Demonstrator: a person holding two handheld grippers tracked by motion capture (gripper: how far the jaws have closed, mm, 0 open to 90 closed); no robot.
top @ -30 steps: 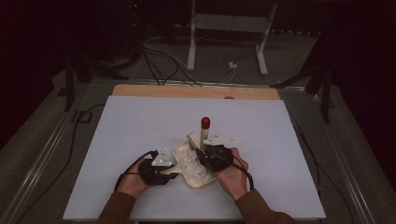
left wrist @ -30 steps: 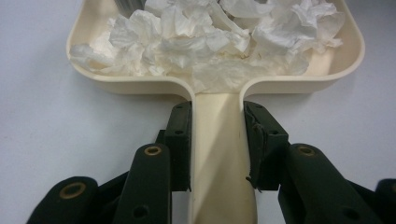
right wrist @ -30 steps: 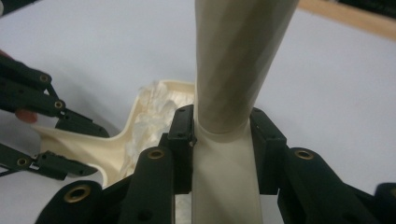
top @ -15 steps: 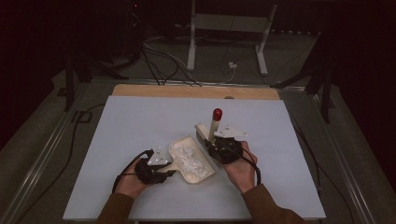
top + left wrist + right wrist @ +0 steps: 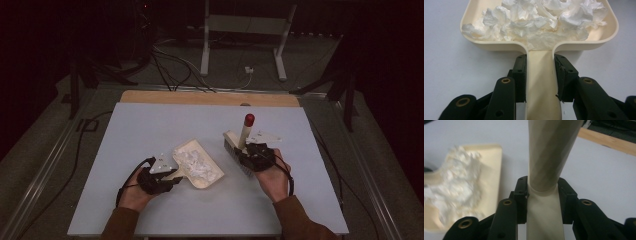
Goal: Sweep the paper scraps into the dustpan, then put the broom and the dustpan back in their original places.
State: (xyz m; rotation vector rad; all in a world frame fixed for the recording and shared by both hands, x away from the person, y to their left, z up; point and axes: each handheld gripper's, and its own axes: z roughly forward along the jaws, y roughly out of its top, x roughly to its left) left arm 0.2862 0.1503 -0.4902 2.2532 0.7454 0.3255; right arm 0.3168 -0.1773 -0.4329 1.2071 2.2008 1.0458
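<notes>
Both pairs of black jaws are closed on cream-coloured handles. In the left gripper view, the left gripper (image 5: 540,77) clamps the flat handle of a cream dustpan (image 5: 541,82), one pad pressed against each side of it, low in the centre of the frame. The pan itself spreads across the top of that frame and lies on the pale table (image 5: 454,75), and it is heaped with crumpled white tissue paper (image 5: 536,22). In the right gripper view, the right gripper (image 5: 542,195) squeezes the handle of a small brush (image 5: 549,157), which rises from the jaws up through the centre of the frame; the dustpan with its white paper lies blurred at the left edge. In the high view, the left gripper (image 5: 172,176) sits lower left of centre, held in the person's left hand (image 5: 132,192), with the dustpan (image 5: 197,165) angled up and to the right from it near the middle of the table. The right gripper (image 5: 248,156) is right of centre, in the right hand (image 5: 272,180); the brush (image 5: 242,137) stands with its handle slanting upward to a red tip, its bristle head low beside the gripper. Brush and dustpan are apart, with bare table between them. Dark cables trail from both grippers, and a wooden strip (image 5: 210,98) runs along the far table edge.
</notes>
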